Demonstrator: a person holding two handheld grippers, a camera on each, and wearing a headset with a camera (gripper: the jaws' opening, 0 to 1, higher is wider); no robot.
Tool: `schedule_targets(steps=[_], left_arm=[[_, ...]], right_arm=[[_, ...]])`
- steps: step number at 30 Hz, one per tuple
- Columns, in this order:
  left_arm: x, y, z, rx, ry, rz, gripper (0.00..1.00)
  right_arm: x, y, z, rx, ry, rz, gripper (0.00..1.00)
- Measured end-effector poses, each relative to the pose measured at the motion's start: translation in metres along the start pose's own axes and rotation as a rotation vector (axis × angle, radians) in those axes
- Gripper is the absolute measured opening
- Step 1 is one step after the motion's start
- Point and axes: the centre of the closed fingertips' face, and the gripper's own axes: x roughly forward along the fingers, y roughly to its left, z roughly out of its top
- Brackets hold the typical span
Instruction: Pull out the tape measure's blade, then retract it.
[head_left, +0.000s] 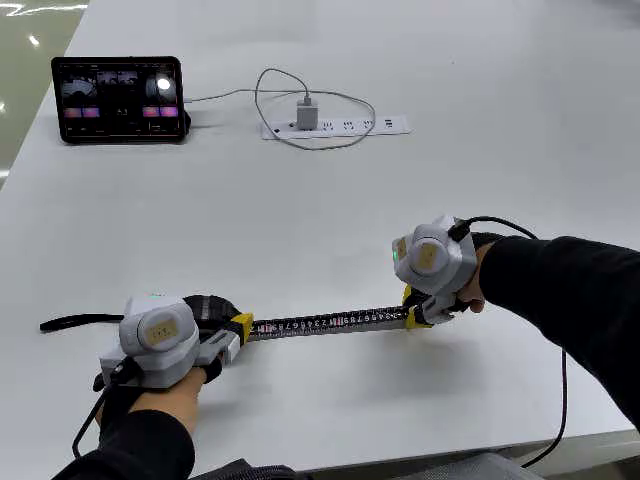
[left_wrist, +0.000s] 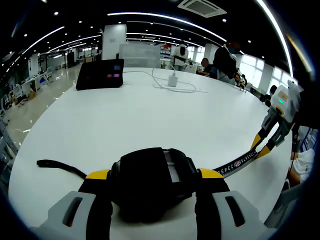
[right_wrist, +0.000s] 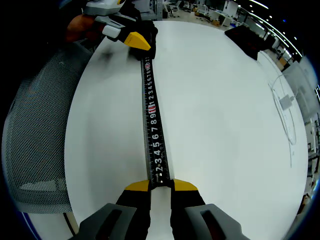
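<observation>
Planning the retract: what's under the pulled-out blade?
Bare white table lies under the blade along its visible length. Its tip is covered by the right claw, so beneath it is hidden.

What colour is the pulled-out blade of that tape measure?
Black with white numerals and a red mark; the blade shows best in the right gripper view.

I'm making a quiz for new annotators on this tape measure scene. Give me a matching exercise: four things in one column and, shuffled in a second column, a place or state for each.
Things
1. tape measure case
2. blade
3. tablet
4. charger

Places or states
A. plugged into the power strip
B. pulled out, its end pinched by the right tool
C. at the far left of the table, screen lit
D. clamped in the left tool

Pairs: 1-D, 2-B, 3-C, 4-A
</observation>
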Motion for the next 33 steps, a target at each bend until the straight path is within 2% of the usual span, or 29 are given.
schedule_targets(steps=[7,18,33], left_arm=[[-0.0004,0.0003,-0.0001,-0.004,0.002,-0.013,0.63],[-0.0030,0.0000,0.0001,-0.023,-0.008,-0.042,0.62],[-0.0034,-0.0006,0.0006,-0.021,-0.026,-0.068,0.62]], right_arm=[[-0.0002,0.0011,0.0013,-0.026,-0.020,0.001,0.10],[-0.0006,-0.0003,0.0037,0.026,-0.086,0.016,0.10],[0.0007,0.0010,0.0087,-0.001,-0.081,0.024,0.10]])
